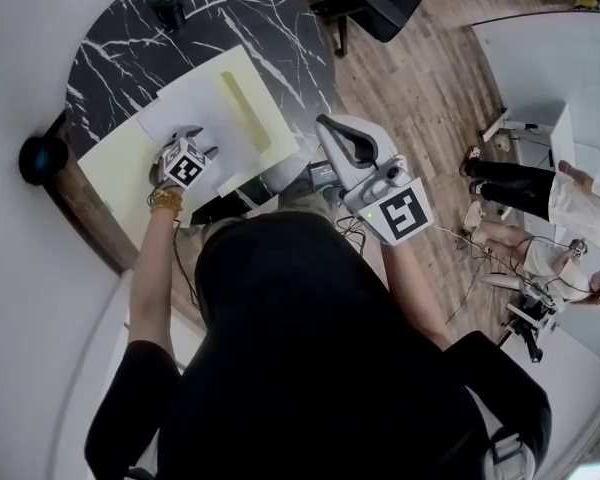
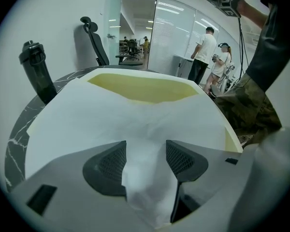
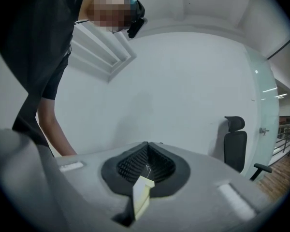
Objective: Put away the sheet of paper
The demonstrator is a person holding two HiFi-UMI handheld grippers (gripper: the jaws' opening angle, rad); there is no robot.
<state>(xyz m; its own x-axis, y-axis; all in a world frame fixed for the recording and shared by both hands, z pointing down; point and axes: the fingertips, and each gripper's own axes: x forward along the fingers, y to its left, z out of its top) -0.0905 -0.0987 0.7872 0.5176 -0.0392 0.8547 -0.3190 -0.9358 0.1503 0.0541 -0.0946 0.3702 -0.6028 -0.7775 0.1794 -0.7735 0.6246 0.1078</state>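
**— How far along are you with putting it away?**

— Not far, I'd say. My left gripper (image 2: pixel 145 153) is clamped on the near edge of the sheet of paper (image 2: pixel 121 115). The rest of it lies spread over the pale yellow folder (image 2: pixel 145 88) on the black marble table (image 1: pixel 110 48).

**— So it isn't in the folder yet?**

— It's on top, not tucked in, as far as I can see. Sliding it inside and closing the folder is what's left.

**— And your other hand?**

— My right gripper (image 3: pixel 145 170) is off the table and pointed at the wall. Its jaws are pressed together on a small cream tab (image 3: pixel 142 192), and I can't tell what that is.
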